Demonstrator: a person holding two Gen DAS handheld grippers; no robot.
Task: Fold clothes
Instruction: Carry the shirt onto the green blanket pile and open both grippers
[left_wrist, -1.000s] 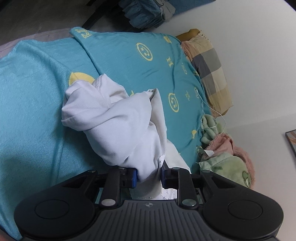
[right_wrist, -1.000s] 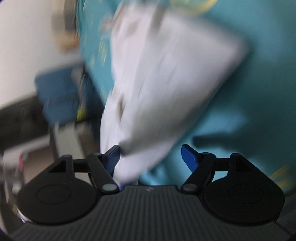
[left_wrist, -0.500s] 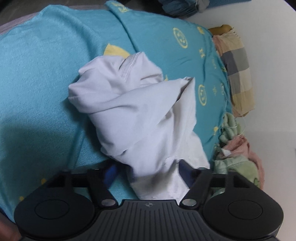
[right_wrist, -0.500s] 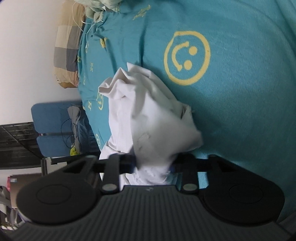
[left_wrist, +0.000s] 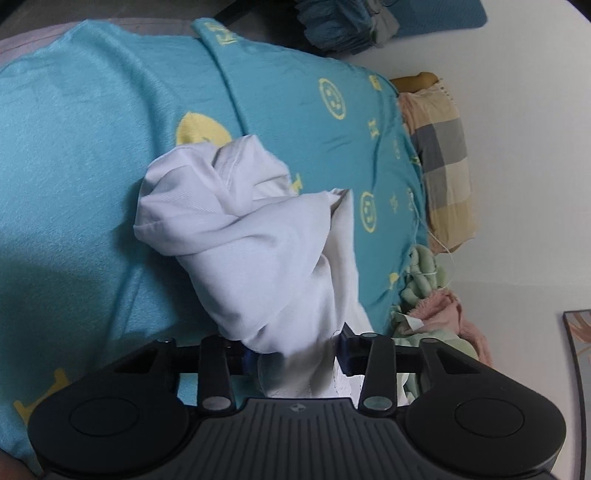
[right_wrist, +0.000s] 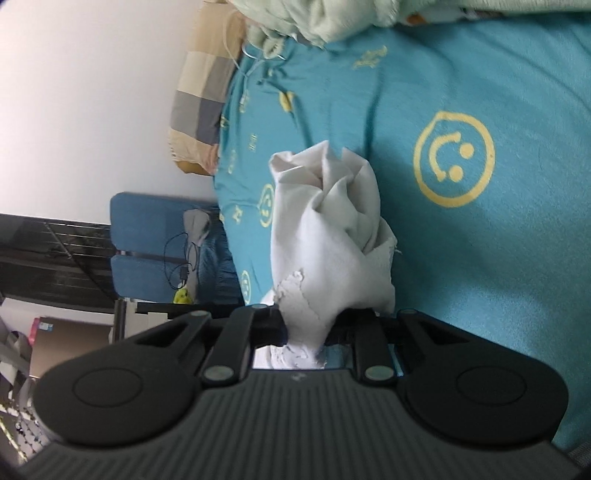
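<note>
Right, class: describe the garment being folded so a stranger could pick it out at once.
Start from the wide turquoise bedsheet printed with yellow smiley faces. In its middle lies a crumpled white cloth garment, bunched into a lump, with the left claw and the right claw each shut on an end. It is the only plain white piece; the checked pillow and fluffy green-and-pink blanket sit at the bed's edge.

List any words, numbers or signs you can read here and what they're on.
No words or numbers can be read.
Yellow smiley-face signs: printed on the teal bedsheet, largest one.
Small yellow letter-like marks on the same sheet: too small and distorted to read.
</note>
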